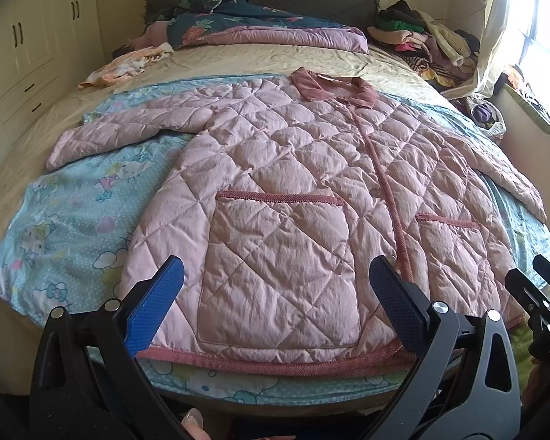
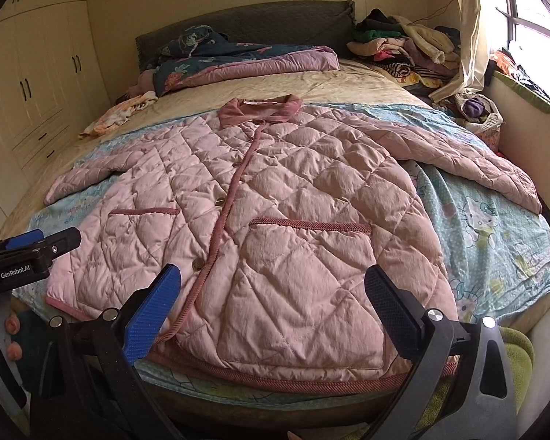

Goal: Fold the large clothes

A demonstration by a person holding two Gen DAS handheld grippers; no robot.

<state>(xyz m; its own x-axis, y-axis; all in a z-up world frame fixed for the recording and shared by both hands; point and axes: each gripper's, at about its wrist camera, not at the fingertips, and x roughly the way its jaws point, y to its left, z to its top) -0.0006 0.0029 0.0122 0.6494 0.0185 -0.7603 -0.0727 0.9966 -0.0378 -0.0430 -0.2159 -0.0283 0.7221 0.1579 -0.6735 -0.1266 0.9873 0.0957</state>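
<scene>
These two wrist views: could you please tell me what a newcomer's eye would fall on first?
First, the pink quilted jacket with darker rose trim, spread flat and face up across the blue cartoon-print sheet on the bed. Next, the heap of mixed unfolded clothes at the far right corner by the window. Both grippers hang at the near hem, jaws wide open, holding nothing.

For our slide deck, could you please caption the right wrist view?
Open right gripper above the hem of a pink quilted jacket spread flat on the bed.
</scene>
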